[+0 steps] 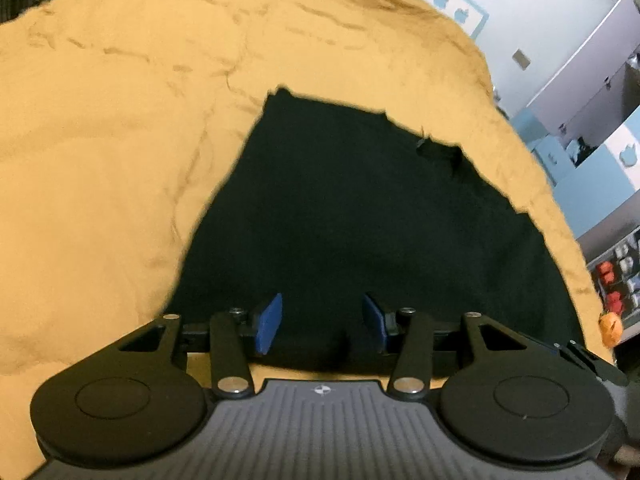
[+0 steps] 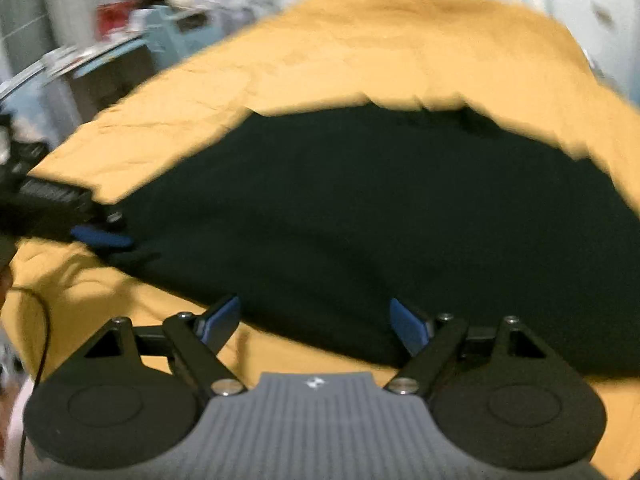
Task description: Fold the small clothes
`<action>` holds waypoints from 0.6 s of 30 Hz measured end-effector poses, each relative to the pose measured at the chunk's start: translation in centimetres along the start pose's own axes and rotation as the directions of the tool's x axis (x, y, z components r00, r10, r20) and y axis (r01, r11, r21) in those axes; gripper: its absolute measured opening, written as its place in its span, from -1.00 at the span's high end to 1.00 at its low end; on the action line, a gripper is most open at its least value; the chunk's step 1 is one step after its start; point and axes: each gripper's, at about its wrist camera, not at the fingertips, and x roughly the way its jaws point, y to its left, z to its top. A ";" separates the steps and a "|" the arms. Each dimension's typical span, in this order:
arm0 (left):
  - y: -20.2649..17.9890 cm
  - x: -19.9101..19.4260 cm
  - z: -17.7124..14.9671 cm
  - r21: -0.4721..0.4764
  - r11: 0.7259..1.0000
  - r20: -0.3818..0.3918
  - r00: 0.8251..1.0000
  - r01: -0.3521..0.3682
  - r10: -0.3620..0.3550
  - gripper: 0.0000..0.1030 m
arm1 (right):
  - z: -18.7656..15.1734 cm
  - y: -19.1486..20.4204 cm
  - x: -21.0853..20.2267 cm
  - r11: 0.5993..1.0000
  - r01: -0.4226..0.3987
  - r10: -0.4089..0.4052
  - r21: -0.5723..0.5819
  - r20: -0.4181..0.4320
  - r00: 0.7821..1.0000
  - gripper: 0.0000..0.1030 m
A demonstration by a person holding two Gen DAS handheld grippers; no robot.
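Both claws, left and right, gaping empty, black garment flat on mustard cloth

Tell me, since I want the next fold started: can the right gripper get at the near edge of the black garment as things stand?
Probably yes. The right gripper is open and empty, and the black garment lies flat on the yellow cloth with its near edge right ahead, between the pads. Nothing covers that edge.

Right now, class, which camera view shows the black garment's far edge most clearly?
The left wrist view: the black garment is sharp there, its ragged far edge crisp against the yellow cloth. The right wrist view shows more of the garment, but motion blur smears its outline.
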 end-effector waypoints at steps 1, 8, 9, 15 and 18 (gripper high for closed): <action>0.4 -0.5 0.6 0.000 1.000 0.007 1.000 -0.002 0.002 -0.10 | 0.4 1.1 -0.3 0.998 -0.009 0.010 -0.057 0.024 1.000 -0.50; 4.3 -1.0 4.4 0.013 1.000 0.031 0.999 -0.028 0.028 -0.12 | 1.3 8.5 1.6 0.948 -0.056 0.073 -0.313 0.043 0.996 -0.50; 5.0 -0.8 4.8 -0.002 1.000 0.024 1.000 -0.015 0.015 -0.12 | 1.1 9.9 2.1 0.930 -0.042 0.066 -0.366 0.051 0.997 -0.50; 7.9 1.9 7.1 -0.057 0.998 -0.049 0.999 0.009 -0.012 -0.12 | -0.2 15.5 5.5 0.821 0.062 -0.020 -0.568 0.080 0.997 -0.50; 8.5 3.5 8.1 -0.054 0.998 -0.080 0.996 0.028 -0.033 -0.12 | -0.2 17.8 6.6 0.759 0.118 -0.035 -0.640 0.140 0.990 -0.50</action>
